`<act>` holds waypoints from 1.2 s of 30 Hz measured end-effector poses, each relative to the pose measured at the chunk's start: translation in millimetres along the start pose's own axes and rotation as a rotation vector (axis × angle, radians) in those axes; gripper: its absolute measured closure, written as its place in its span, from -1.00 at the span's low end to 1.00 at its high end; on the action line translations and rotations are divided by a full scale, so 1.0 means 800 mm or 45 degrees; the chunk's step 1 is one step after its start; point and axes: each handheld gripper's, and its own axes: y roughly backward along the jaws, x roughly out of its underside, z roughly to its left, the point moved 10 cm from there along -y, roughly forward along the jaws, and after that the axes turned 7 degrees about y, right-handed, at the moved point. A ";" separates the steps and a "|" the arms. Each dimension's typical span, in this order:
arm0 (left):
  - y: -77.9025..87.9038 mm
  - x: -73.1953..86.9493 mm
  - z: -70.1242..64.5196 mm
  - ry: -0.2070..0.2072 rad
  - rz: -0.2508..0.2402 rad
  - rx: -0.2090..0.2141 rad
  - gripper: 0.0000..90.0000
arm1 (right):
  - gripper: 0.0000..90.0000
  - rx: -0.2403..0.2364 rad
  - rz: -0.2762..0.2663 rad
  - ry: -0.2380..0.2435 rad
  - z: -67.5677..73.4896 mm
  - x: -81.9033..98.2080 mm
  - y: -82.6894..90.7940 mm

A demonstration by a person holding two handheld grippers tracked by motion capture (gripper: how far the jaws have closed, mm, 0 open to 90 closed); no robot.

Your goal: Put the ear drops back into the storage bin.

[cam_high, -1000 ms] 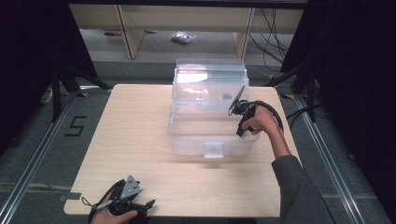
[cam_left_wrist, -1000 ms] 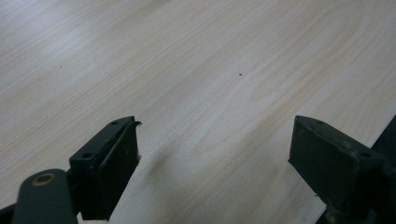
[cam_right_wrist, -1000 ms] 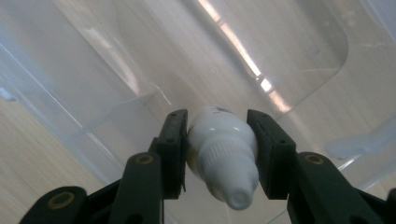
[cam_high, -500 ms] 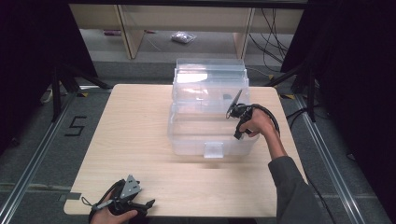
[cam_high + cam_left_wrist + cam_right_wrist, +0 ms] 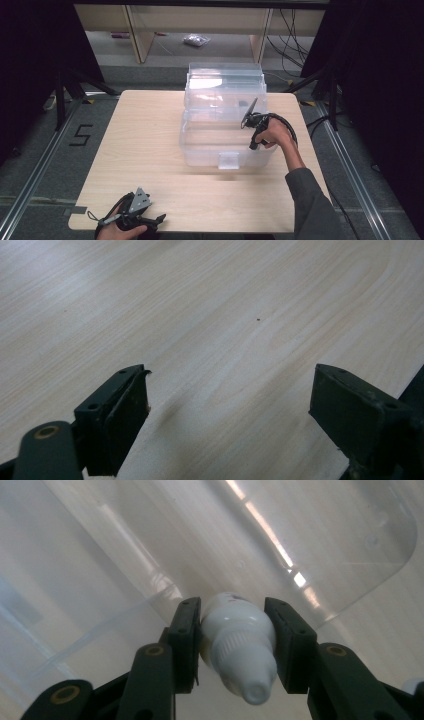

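We hold the small white plastic dropper bottle (image 5: 239,647) clamped in our right gripper (image 5: 235,640), over the clear plastic storage bin (image 5: 200,145) mid-bench. It looks light, slick; gripping its body suits. Left gripper (image 5: 227,412) jaws gape at the near-left edge.

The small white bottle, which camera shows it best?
The right gripper view: the white bottle sits large between the right gripper jaws, over the clear bin. From the high view the person's hand hides it; the left gripper view faces the table.
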 end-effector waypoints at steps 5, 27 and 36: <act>-0.001 0.001 0.000 0.001 0.003 0.003 -0.66 | 0.34 -0.003 0.003 0.011 -0.001 0.001 -0.005; -0.001 0.001 -0.001 0.014 0.002 0.004 -0.66 | 0.33 -0.004 0.066 -0.044 -0.001 0.007 -0.014; 0.000 0.001 0.000 -0.001 0.002 0.002 -0.66 | -0.02 -0.012 0.004 -0.017 -0.001 0.006 -0.002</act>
